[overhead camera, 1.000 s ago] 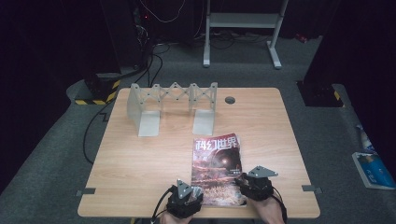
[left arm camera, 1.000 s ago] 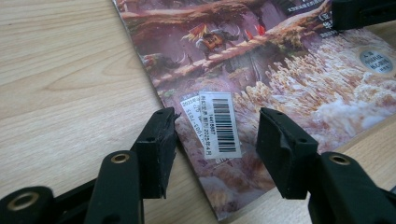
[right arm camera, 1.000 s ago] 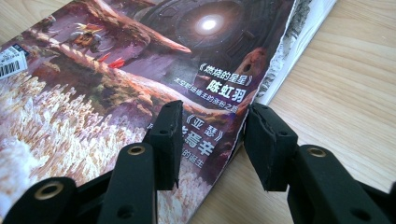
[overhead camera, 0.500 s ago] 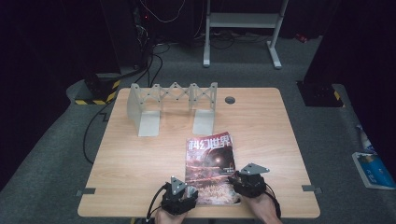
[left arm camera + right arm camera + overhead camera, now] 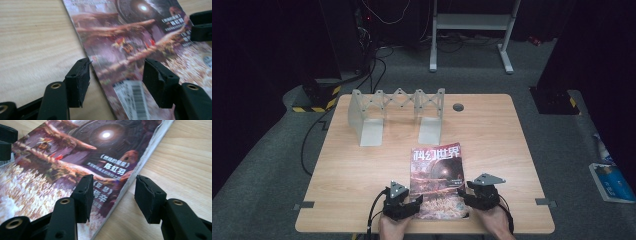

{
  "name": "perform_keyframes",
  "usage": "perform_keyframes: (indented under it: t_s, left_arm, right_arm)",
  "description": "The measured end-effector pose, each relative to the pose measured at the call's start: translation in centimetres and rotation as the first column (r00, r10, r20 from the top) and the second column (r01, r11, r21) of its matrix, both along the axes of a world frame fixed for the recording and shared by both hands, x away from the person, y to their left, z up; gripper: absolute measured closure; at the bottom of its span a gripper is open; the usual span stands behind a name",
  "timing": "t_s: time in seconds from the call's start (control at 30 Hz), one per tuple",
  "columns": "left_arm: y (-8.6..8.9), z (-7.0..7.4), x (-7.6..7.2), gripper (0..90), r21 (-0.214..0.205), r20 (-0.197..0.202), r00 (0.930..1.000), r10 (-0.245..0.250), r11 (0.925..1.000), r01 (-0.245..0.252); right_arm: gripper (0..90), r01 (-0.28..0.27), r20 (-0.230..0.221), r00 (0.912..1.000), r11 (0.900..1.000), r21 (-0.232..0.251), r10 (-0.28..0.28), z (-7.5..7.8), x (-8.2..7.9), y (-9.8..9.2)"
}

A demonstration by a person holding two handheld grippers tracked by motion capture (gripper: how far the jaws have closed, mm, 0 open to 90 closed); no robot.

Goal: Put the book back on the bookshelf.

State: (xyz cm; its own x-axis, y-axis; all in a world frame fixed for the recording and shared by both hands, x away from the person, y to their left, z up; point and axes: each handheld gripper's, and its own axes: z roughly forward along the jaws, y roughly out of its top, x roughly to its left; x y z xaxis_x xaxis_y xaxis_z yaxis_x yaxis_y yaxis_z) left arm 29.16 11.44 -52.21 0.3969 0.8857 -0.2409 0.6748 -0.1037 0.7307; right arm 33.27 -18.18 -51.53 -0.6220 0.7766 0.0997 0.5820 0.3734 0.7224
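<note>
Both grippers open astride mag edges

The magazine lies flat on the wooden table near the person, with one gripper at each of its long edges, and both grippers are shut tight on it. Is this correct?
Not quite: the grippers are open. In the left gripper view, the left gripper straddles the magazine edge with its fingers apart; the right gripper does likewise in its own view. The magazine lies flat on the table.
</note>
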Motion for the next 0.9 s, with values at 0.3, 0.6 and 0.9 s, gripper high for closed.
perform_keyframes:
  t_s: [0.3, 0.6, 0.9]
  left_arm:
    - [-0.3, -0.3, 2.5, 37.0, 0.019, 0.038, 0.9993, 0.003, 0.9998, -0.004]
    - [-1.0, -0.7, 3.8, 37.2, 0.072, 0.098, 0.9952, 0.004, 0.9974, -0.011]
    - [-1.3, -1.1, 3.8, 38.2, 0.08, 0.14, 0.9898, 0.025, 0.9962, -0.036]
  right_arm:
    - [54.4, 0.033, -0.044, 0.9985, 0.9995, -0.002, -0.033, 0.8, 0.8, -1.0]
    - [57.1, 0.064, -0.049, 0.9968, 0.998, -0.004, -0.064, 1.7, 1.8, -0.5]
    - [58.1, 0.071, -0.078, 0.9945, 0.9974, 0.009, -0.07, 1.6, 3.9, 0.6]
